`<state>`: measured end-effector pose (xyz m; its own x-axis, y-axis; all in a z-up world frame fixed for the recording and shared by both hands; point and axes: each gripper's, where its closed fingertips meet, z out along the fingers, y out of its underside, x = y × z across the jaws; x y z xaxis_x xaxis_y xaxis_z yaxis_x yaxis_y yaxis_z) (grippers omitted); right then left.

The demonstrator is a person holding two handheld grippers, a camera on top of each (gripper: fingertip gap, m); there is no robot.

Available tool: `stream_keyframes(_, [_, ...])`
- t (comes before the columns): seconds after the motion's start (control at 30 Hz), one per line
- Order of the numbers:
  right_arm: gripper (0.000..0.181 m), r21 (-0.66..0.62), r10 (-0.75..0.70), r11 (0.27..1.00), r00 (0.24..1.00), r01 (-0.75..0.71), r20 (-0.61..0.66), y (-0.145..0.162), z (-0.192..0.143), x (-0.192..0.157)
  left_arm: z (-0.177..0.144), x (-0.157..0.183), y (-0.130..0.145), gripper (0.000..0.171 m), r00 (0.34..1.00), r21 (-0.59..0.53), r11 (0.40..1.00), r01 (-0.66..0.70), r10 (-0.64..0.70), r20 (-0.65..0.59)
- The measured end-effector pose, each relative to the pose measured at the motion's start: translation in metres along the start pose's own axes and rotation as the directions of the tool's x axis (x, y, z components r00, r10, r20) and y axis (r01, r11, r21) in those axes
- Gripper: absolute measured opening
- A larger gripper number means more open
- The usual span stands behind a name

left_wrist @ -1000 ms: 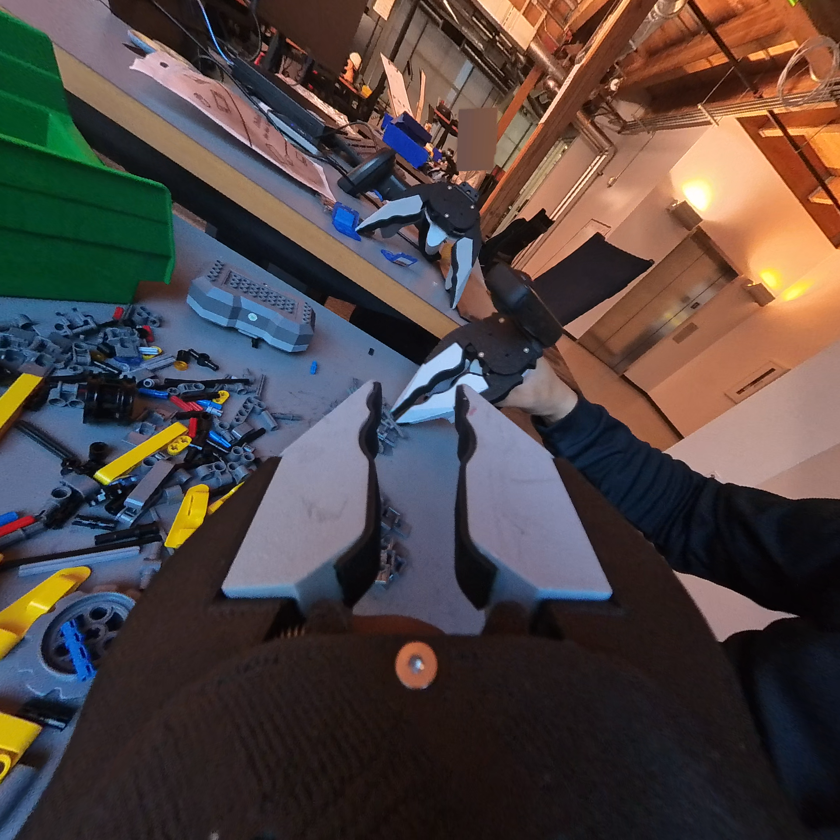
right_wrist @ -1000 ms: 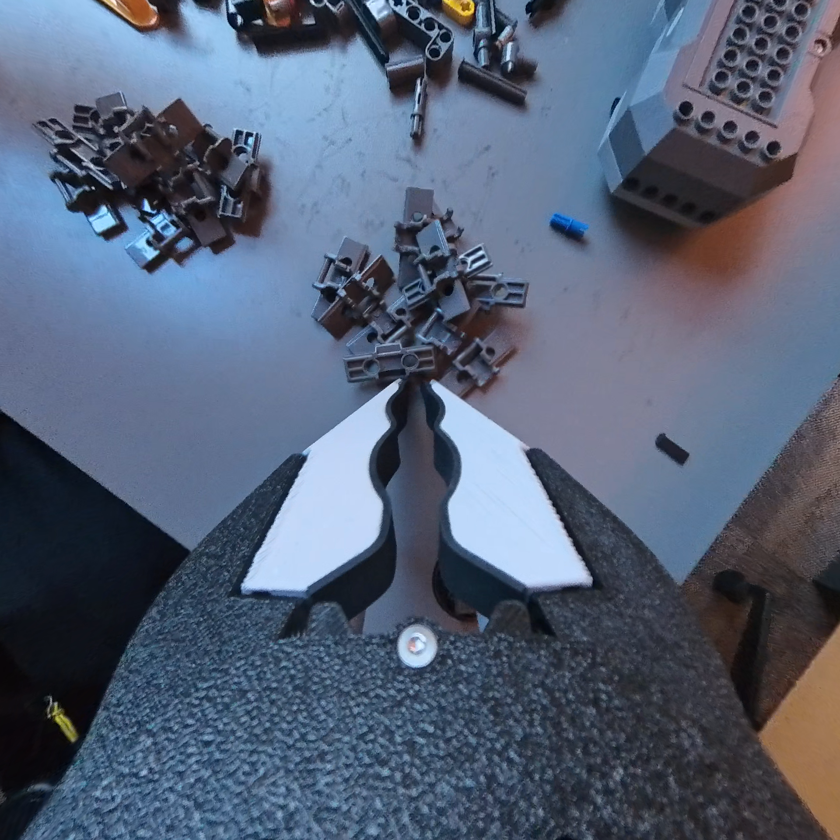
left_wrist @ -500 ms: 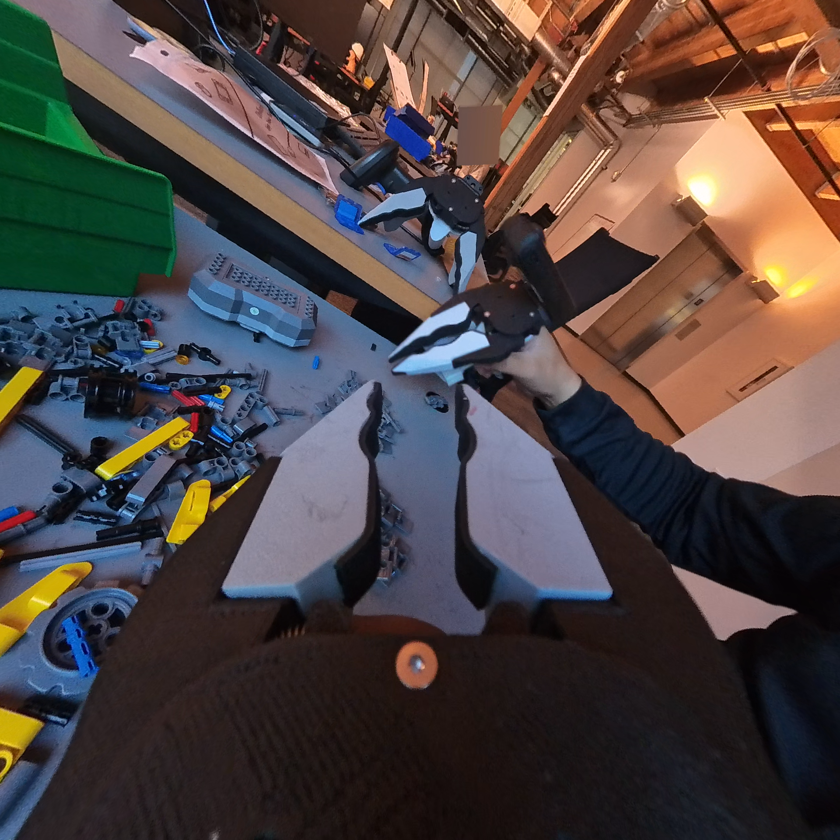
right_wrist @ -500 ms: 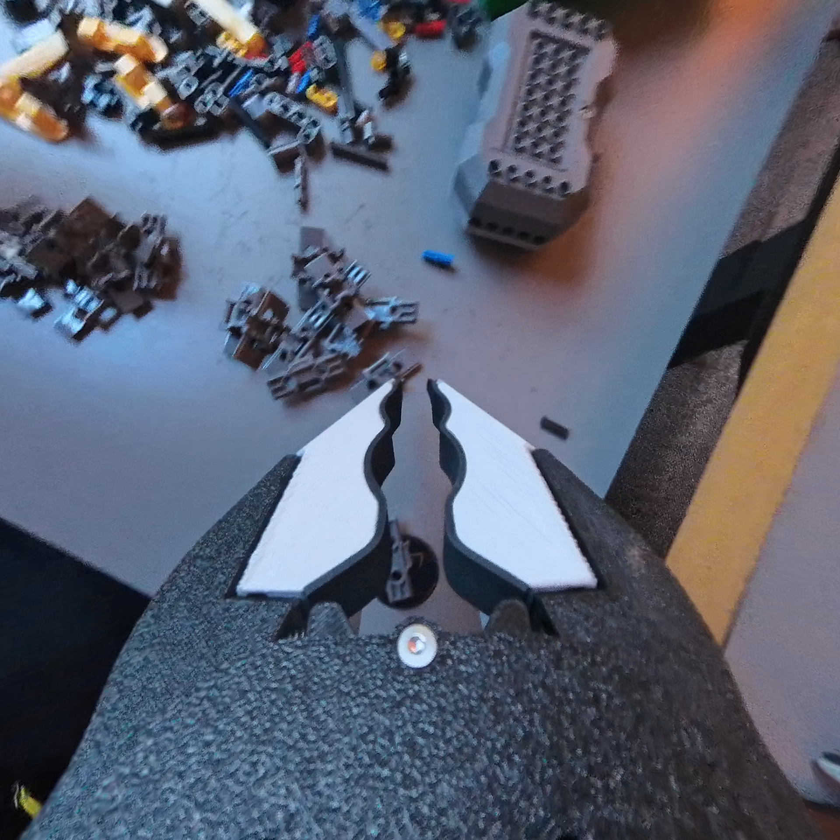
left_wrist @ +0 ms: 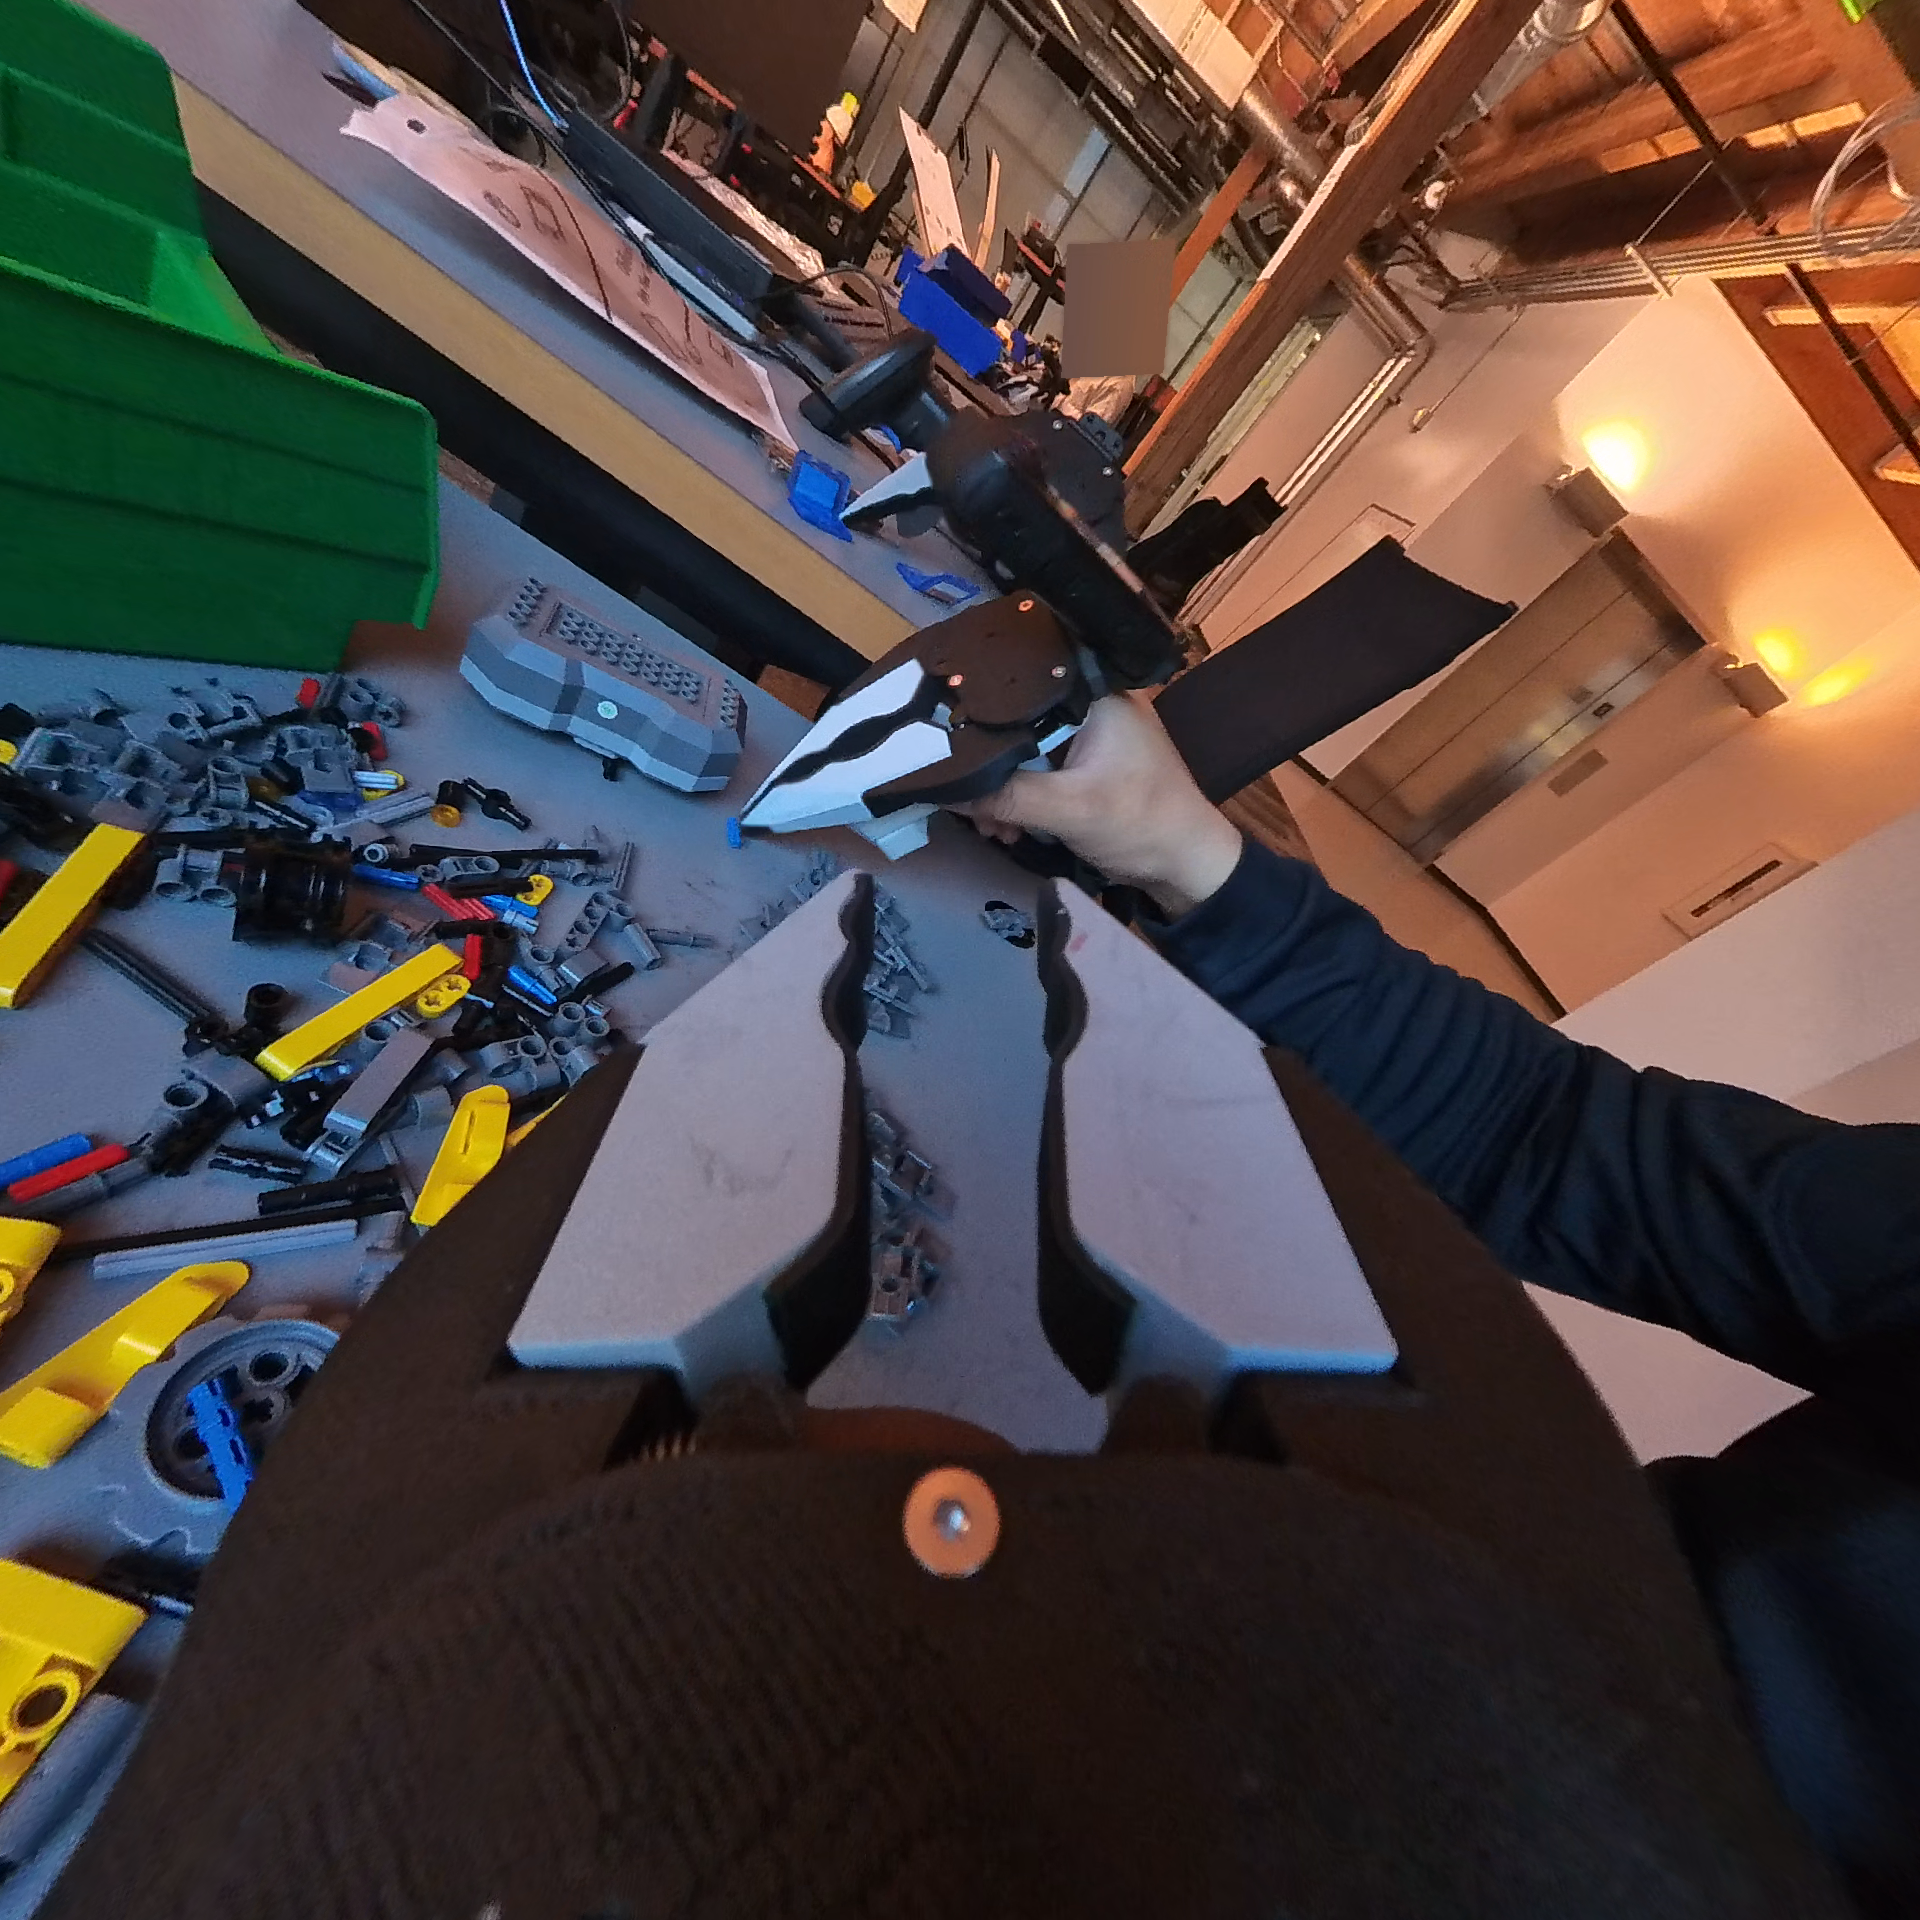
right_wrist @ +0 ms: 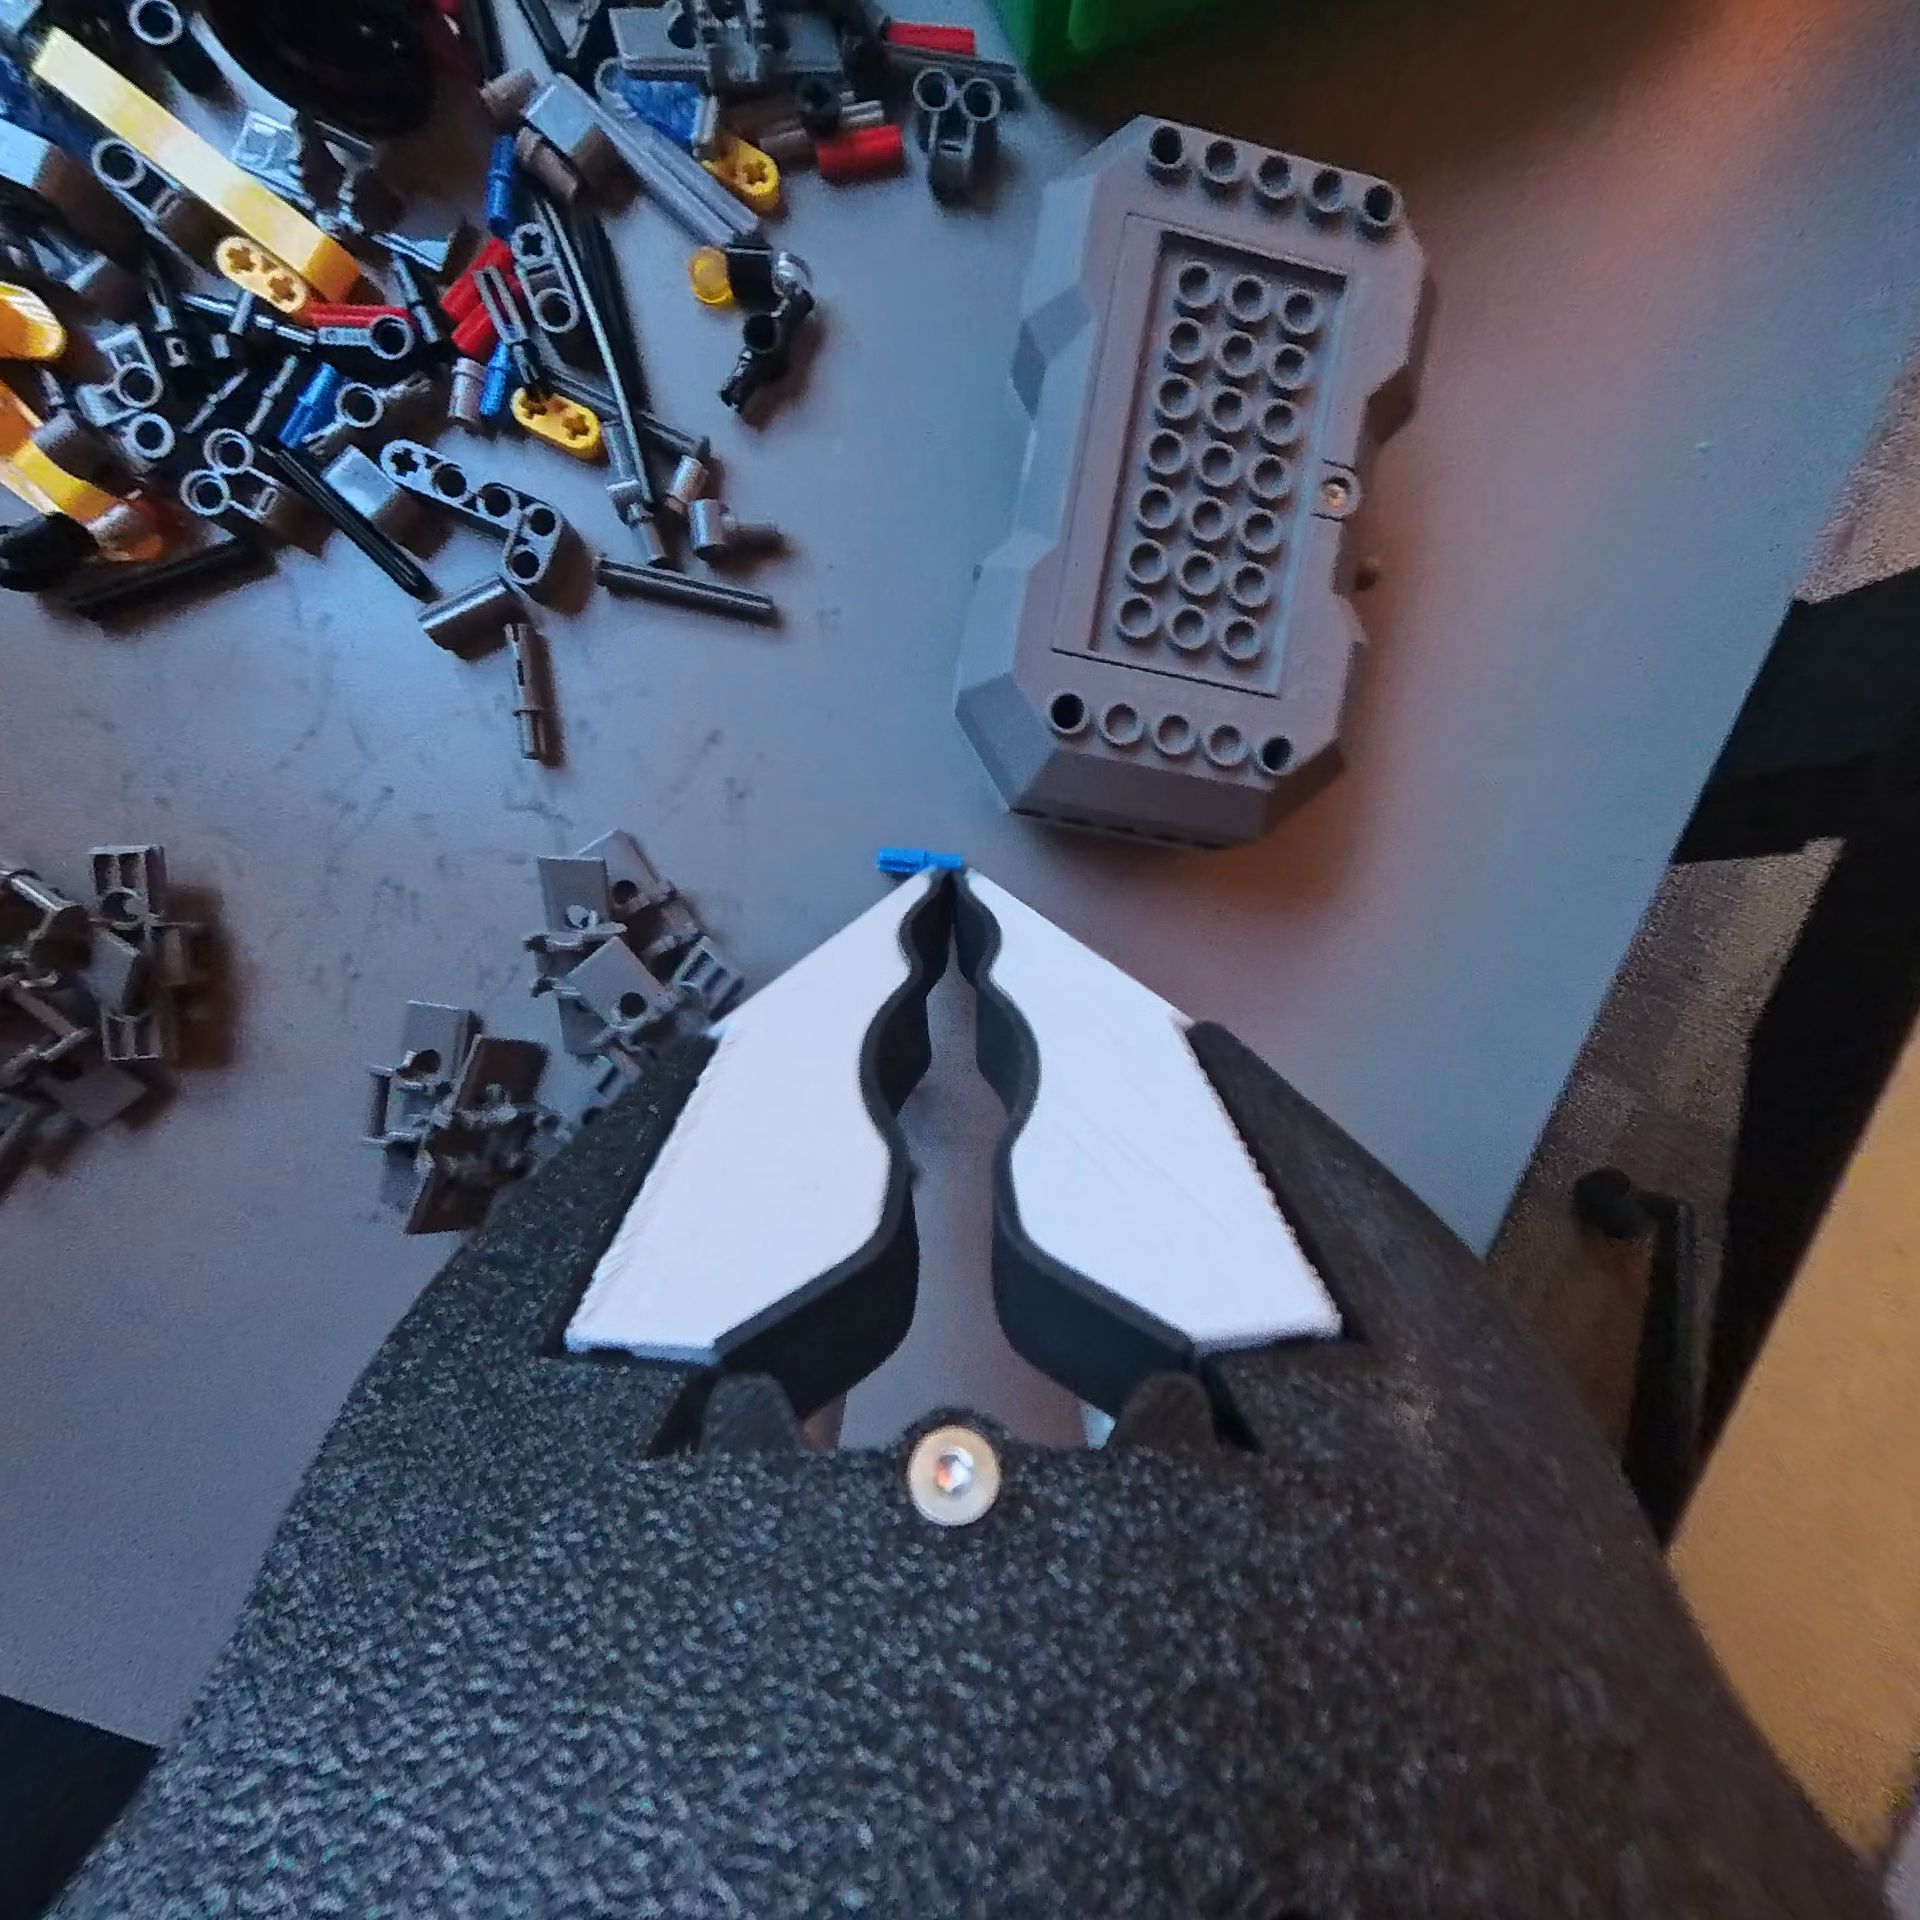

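Right hand-held gripper has swung off the pile of grey clips and now sits pinched nearly shut right at the small blue pin, mid-frame on the counter; can't tell if it's actually gripping. Left hand-held gripper stays wide, empty.

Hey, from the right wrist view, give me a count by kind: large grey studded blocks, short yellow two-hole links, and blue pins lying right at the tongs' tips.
Large grey studded block: 1
Short yellow two-hole links: 2
Blue pin at the tips of the right tongs: 1
Total: 4
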<state>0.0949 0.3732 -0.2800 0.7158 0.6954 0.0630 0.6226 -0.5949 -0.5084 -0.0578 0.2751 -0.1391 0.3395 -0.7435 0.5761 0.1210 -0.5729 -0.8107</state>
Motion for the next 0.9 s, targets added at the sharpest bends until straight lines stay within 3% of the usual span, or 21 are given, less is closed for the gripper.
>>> stream_keyframes(0.4, [0.0, -0.005, -0.092, 0.996, 0.995, 0.092, 0.041, -0.035, 0.021, -0.038, 0.001, 0.0, 0.002, 0.027, 1.0, -0.01, 1.0, -0.009, 0.009, 0.007])
stream_keyframes(0.6, [0.0, 0.009, -0.101, 0.995, 0.995, 0.102, -0.017, -0.046, 0.008, -0.027, -0.002, -0.002, -0.001, 0.028, 1.0, 0.001, 1.0, 0.002, -0.002, 0.01])
stream_keyframes(0.8, [0.012, -0.029, -0.104, 0.994, 0.99, 0.102, -0.09, -0.038, 0.01, -0.013, -0.002, 0.001, -0.003, 0.028, 1.0, 0.002, 1.0, -0.006, 0.006, 0.005])
stream_keyframes(0.9, [0.012, -0.021, -0.097, 0.995, 0.994, 0.097, -0.042, -0.04, 0.014, -0.027, -0.003, 0.0, -0.003, 0.028, 1.0, 0.004, 1.0, -0.011, 0.011, 0.008])
